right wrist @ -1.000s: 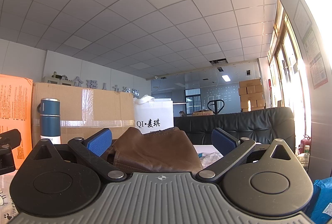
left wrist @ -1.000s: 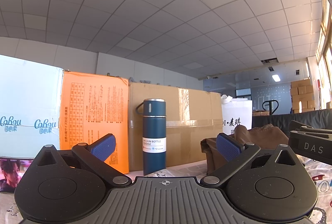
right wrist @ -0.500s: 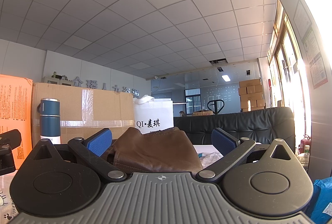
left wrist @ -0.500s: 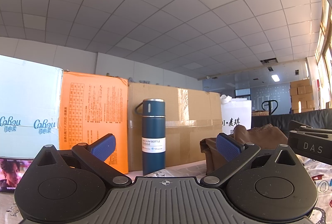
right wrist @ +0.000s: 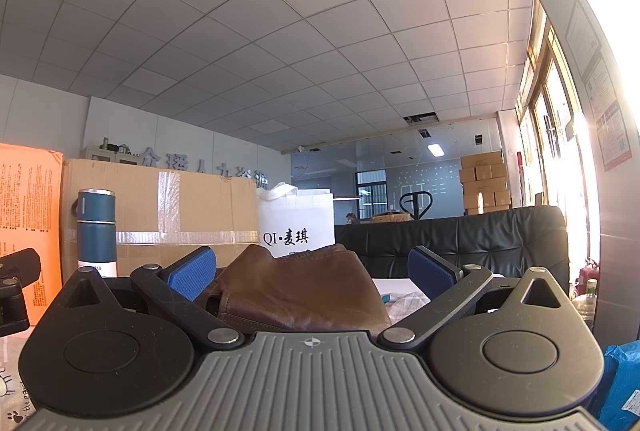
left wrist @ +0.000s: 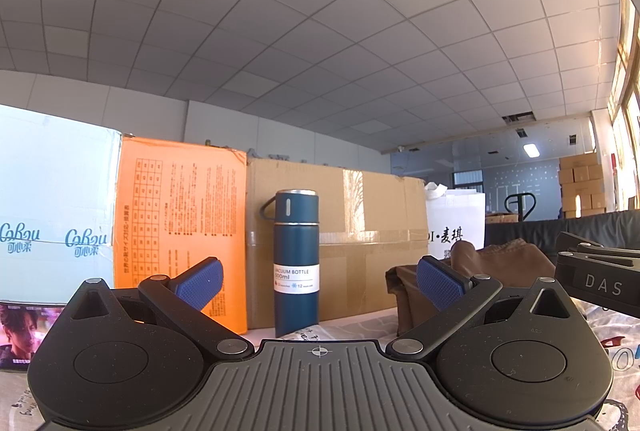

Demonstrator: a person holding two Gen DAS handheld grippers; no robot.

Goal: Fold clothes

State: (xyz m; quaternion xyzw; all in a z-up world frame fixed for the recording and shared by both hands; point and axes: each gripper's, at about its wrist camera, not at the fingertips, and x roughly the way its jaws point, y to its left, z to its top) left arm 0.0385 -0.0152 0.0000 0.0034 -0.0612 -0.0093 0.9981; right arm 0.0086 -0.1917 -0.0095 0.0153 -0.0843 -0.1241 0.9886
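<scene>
A brown leather-like garment [right wrist: 296,291] lies in a heap on the table, straight ahead of my right gripper [right wrist: 312,273], which is open and empty with its blue pads on either side of the heap. In the left wrist view the garment [left wrist: 500,267] sits to the right, behind my left gripper's right finger. My left gripper [left wrist: 318,281] is open and empty, low over the table and facing a blue vacuum bottle [left wrist: 296,263]. The right gripper's body [left wrist: 600,279] shows at the right edge of the left wrist view.
An orange box [left wrist: 176,227], a large cardboard box [left wrist: 360,231] and a pale blue carton [left wrist: 52,207] stand along the back. A white paper bag [right wrist: 298,227] stands behind the garment. A black sofa [right wrist: 472,243] is beyond. The printed tablecloth [left wrist: 352,323] covers the table.
</scene>
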